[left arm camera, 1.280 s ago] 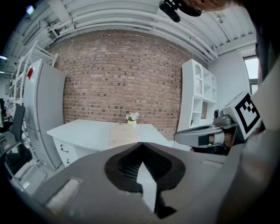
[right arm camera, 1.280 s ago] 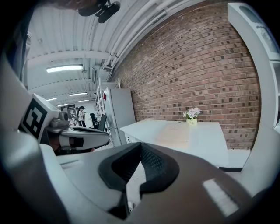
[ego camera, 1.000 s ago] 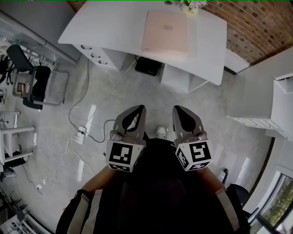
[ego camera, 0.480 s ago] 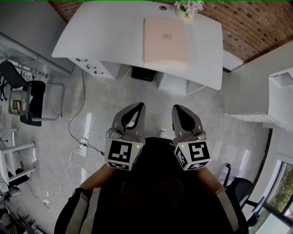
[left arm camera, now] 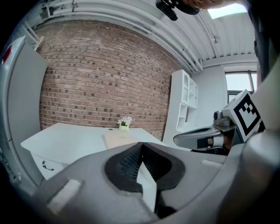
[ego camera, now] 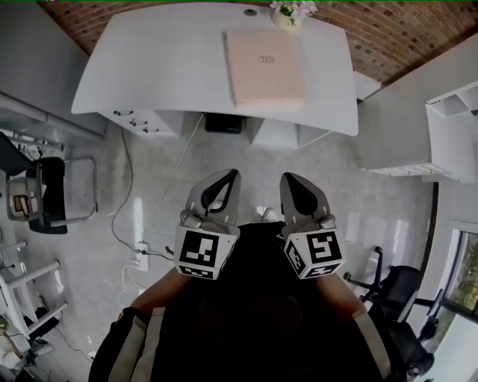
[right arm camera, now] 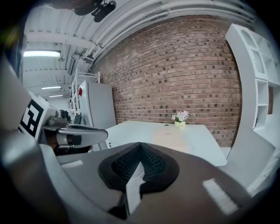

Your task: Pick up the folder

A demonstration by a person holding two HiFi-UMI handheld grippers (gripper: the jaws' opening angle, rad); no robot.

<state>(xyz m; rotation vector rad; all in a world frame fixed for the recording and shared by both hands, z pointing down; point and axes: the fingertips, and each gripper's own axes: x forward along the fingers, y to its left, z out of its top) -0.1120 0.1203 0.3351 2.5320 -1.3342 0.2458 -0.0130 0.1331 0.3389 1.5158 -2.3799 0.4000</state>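
Note:
A pale pink folder lies flat on the white desk, toward its right half; it also shows as a tan slab in the left gripper view and faintly in the right gripper view. Both grippers hang side by side over the floor, well short of the desk. My left gripper is shut with nothing in it. My right gripper is shut and empty too. In each gripper view the jaws meet at the tips.
A small pot of flowers stands at the desk's back edge behind the folder. Drawers sit under the desk's left side, a dark box beneath its middle. A cable trails across the floor; a chair stands left, white shelving right.
The desk and folder have slid left and slightly lower in the head view as I came nearer and turned. Both grippers keep their pose and stay shut.

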